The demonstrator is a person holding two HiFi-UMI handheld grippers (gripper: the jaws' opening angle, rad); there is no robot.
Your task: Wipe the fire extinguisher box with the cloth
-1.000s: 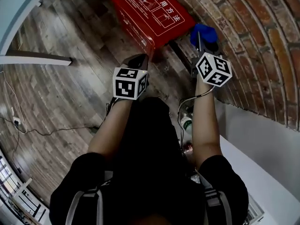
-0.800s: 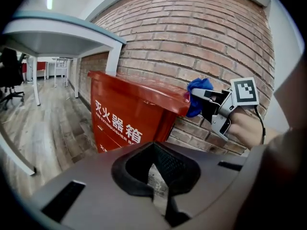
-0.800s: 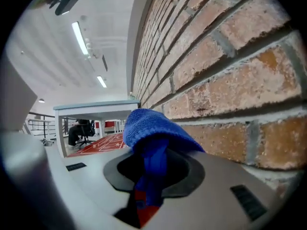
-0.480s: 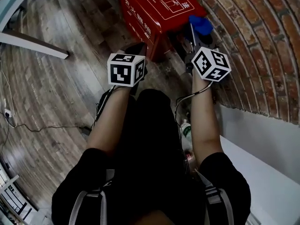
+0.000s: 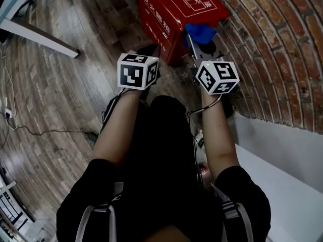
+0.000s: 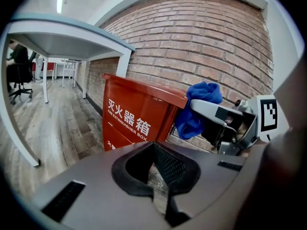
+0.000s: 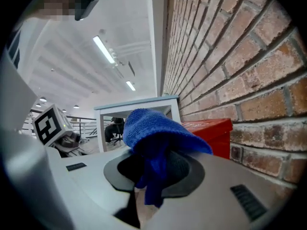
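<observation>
The person is reaching both forearms forward and down, side by side, over a wooden plank floor (image 5: 60,84). The left gripper (image 5: 149,52) is pointing at the front face of the red fire extinguisher box (image 5: 169,11), which is standing on the floor against the brick wall (image 5: 272,44). In the left gripper view its jaws are pressing together with nothing between them, and the left gripper (image 6: 156,174) is hovering short of the fire extinguisher box (image 6: 134,121).

The right gripper (image 5: 198,47) is angling toward the box's near right corner, close to the wall. Its jaws are clamping a blue cloth (image 5: 201,33). In the right gripper view the cloth (image 7: 158,128) is bunching up above the right gripper (image 7: 153,178) and hanging down between the jaws. The cloth (image 6: 199,104) is sitting right at the box's top corner; whether it is touching the red metal cannot be told.
</observation>
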